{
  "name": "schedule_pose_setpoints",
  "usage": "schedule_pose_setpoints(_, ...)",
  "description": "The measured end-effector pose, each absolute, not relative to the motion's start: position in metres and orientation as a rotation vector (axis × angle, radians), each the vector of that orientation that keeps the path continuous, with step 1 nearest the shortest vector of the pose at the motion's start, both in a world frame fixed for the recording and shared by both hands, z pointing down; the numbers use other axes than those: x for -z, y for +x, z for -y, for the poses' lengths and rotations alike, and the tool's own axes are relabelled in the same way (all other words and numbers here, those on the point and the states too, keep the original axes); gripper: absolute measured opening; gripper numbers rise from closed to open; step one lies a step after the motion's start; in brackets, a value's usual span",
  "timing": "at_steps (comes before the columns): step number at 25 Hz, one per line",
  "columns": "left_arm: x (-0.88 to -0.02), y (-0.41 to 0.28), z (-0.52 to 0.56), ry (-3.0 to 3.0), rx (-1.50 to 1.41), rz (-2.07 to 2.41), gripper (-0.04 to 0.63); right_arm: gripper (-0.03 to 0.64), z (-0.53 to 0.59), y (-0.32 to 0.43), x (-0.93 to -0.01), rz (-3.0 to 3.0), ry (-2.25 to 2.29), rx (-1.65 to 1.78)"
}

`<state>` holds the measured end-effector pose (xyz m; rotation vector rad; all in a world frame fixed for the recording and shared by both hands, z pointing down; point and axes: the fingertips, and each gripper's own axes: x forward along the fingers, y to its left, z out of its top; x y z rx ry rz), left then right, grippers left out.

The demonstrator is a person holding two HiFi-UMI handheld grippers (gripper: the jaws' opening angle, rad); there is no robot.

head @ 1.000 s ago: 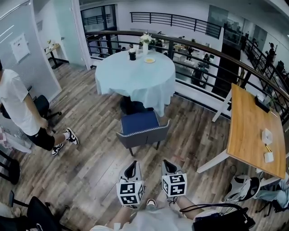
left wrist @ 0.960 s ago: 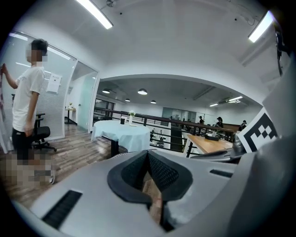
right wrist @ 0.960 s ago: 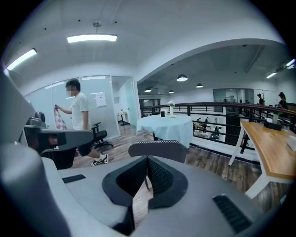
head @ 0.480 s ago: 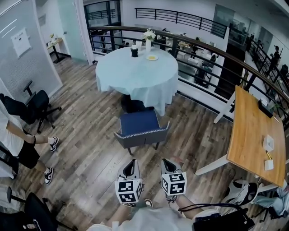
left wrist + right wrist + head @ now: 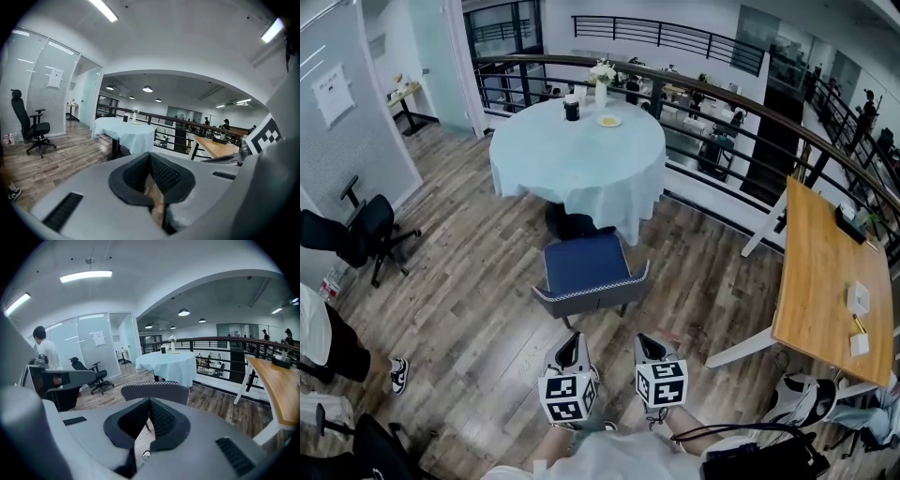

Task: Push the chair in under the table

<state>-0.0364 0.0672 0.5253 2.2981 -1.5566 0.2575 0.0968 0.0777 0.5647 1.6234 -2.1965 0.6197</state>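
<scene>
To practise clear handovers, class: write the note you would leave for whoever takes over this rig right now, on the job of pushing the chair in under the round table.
Left gripper: jaws shut, empty, short of the chair, not touching it.
Right gripper: jaws shut, empty, level with the left one, also clear of the chair.
Chair: blue seat facing the round table, grey back toward us; it stands pulled out in front of the table.
Done: nothing pushed yet.
Left: bring both grippers onto the grey back, then push the chair straight in under the table.
</scene>
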Motion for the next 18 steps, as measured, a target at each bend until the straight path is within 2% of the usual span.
schedule_pose_setpoints(18, -0.522, -0.047, 0.058, 2.299, -0.224, 1.524, 0.003, 0.017, 0.046, 0.078, -0.554, 2.19, 1.612, -0.596)
